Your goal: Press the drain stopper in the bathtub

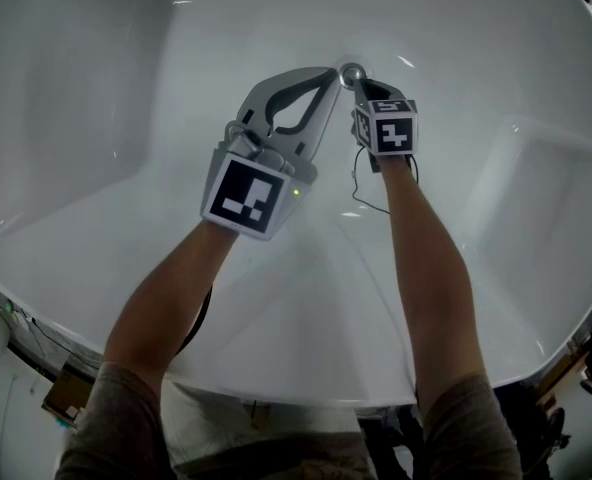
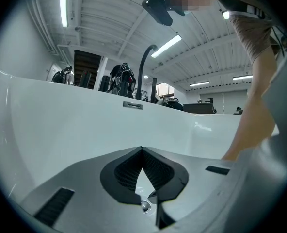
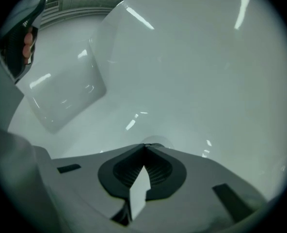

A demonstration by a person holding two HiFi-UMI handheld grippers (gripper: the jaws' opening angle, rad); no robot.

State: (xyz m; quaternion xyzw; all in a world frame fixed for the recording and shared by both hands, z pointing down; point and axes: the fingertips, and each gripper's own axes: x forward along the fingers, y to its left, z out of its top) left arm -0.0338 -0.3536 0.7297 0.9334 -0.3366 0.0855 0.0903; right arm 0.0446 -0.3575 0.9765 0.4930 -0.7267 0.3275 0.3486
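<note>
The jaws of both grippers are pressed together at their tips, with nothing pinched between them. In each gripper view the dark ribbed pads meet in a point, and only an empty gap opens behind it.

The left gripper (image 1: 331, 72) (image 2: 142, 150) reaches down into the white bathtub (image 1: 106, 128). Its closed tips lie just beside the drain stopper (image 1: 352, 71), on the stopper's left in the head view. The right gripper (image 1: 357, 84) (image 3: 144, 146) comes in from the other side, and its tips sit at the stopper's near edge. I cannot tell whether they actually touch it.

The drain stopper is a small round cap of shiny chrome. It is set in the floor of the tub at the far end from the person, where the floor dips slightly. In the left gripper view it shows through the gap behind the meeting pads as a bright metal disc with a darker ring (image 2: 145, 206). In the right gripper view only a faint curved rim (image 3: 156, 141) peeks out just beyond the tips.

Both bare forearms stretch over the near rim of the tub. A slim rectangular overflow slot (image 2: 133, 105) sits high on the tub wall in the left gripper view. A raised squarish ledge (image 1: 536, 183) (image 3: 66, 96) is moulded into the tub's right side.
</note>
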